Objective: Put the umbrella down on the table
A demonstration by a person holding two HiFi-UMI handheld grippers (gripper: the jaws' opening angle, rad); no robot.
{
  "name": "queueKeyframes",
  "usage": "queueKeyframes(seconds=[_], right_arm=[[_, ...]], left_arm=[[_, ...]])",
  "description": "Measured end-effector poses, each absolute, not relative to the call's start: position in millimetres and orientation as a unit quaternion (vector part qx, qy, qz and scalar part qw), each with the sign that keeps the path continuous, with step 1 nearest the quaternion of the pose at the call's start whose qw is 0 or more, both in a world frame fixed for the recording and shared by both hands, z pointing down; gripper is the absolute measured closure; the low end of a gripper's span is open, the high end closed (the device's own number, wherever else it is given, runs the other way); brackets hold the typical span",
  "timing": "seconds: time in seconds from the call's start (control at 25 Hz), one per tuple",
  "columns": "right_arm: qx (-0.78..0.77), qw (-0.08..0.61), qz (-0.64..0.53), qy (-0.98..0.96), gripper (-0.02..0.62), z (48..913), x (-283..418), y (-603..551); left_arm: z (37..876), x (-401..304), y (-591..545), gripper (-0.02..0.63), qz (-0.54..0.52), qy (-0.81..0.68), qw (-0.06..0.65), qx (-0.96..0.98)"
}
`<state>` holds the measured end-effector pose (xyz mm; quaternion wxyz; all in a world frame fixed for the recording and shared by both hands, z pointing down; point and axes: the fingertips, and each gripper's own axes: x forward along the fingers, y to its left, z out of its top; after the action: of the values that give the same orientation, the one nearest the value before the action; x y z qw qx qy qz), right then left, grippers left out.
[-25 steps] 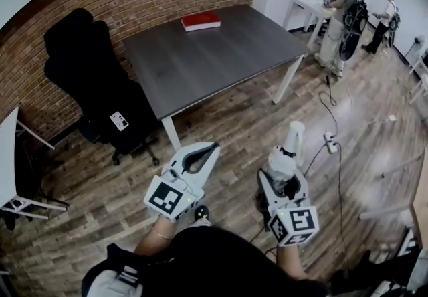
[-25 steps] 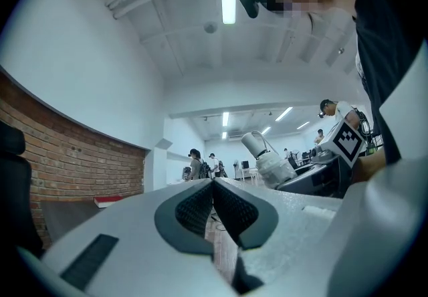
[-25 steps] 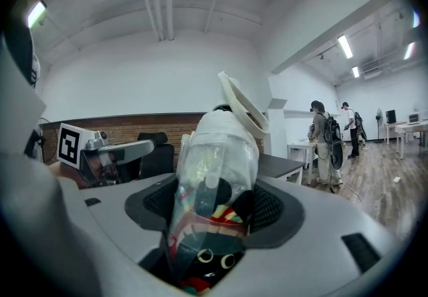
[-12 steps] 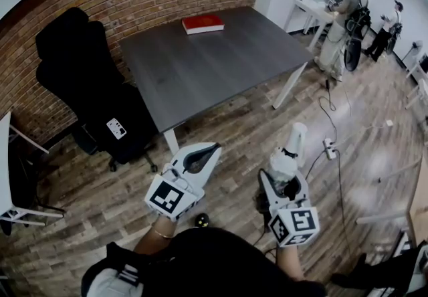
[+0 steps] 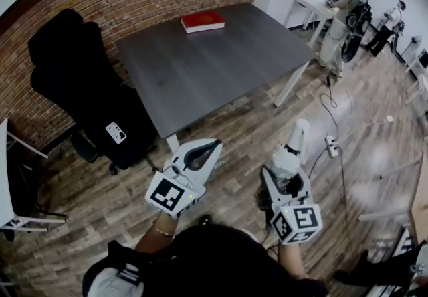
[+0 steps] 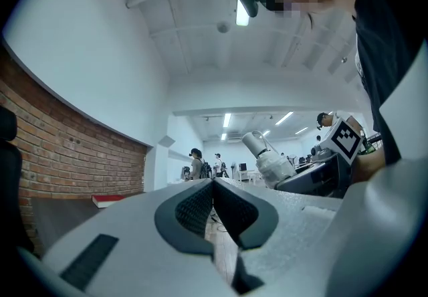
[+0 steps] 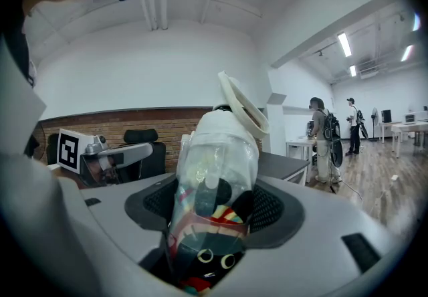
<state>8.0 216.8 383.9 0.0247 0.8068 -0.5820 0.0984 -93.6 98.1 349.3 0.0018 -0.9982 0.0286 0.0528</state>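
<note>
A folded umbrella in a clear sleeve, with a white handle end, stands up out of my right gripper, which is shut on its patterned lower part. The right gripper view shows the umbrella filling the gap between both pads of the right gripper. My left gripper hangs beside it at the left, shut with nothing in it; in its own view the left gripper has its pads pressed together. Both are over the wooden floor, short of the dark grey table.
A red book lies at the table's far edge by the brick wall. A black office chair stands left of the table. A power strip and cables lie on the floor at the right. Two people stand at white desks far right.
Both grippers have been carried forward towards the table, which now lies nearer in the head view. The hold on the umbrella is unchanged and the left gripper stays shut.
</note>
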Motion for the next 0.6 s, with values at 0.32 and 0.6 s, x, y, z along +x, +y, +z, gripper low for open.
queueKeyframes(seconds=[0.32, 0.6], right_arm=[[0.801, 0.022, 0.109, -0.588, 0.308, 395.0, 24.6, 206.8], [0.779, 0.014, 0.112, -0.617, 0.310, 395.1, 58.9, 165.3]], left_arm=[[359.5, -86.1, 89.0, 0.603, 0.041, 0.040, 0.002, -0.998], [358.9, -72.6, 56.6, 0.603, 0.028, 0.087, 0.010, -0.996]])
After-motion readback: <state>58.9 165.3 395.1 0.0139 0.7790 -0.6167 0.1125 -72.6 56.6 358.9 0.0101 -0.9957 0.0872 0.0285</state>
